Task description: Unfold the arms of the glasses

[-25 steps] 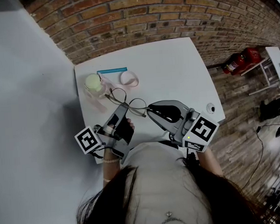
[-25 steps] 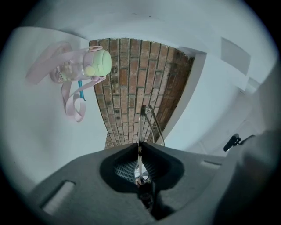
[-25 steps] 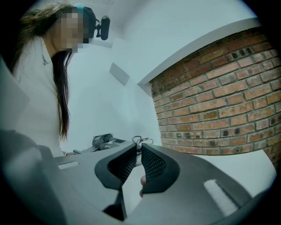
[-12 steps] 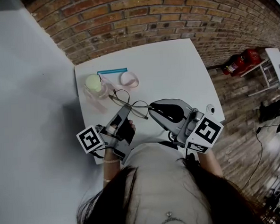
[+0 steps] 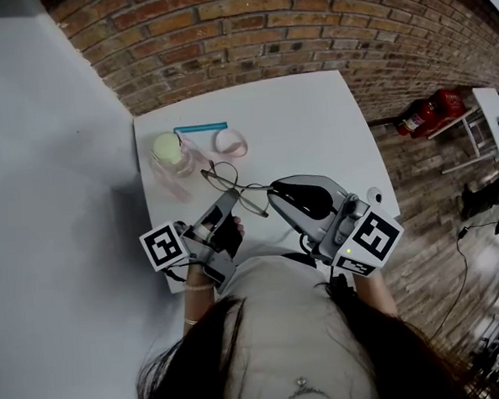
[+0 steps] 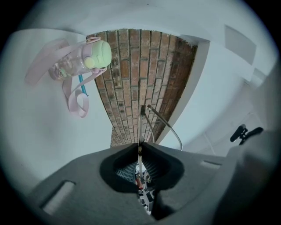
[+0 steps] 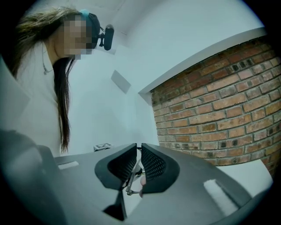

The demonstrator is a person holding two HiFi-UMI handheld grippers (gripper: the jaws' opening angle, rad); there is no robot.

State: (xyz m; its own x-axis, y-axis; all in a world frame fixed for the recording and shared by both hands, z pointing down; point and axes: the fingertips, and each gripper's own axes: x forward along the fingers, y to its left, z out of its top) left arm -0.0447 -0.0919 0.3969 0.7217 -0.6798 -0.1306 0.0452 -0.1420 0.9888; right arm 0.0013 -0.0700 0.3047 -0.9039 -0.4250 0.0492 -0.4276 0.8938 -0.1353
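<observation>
Both grippers had drifted a touch to the right over the last second, and the glasses (image 5: 234,185) had gone with them, held up over the white table (image 5: 312,123). I saw the left gripper (image 5: 226,204) clenched on 1 thin metal arm, which ran straight up out of its jaws in the left gripper view. I had the right gripper (image 5: 272,190) pinched on the far end of the wire frame, jaws almost touching. The glasses' long axis lay on a diagonal, from near the green-lidded bottle (image 5: 169,151) down toward the right gripper, lenses strung between the 2 tools. Beyond them, the pink strap (image 5: 229,141) and blue stick (image 5: 200,127) lay on the table.
</observation>
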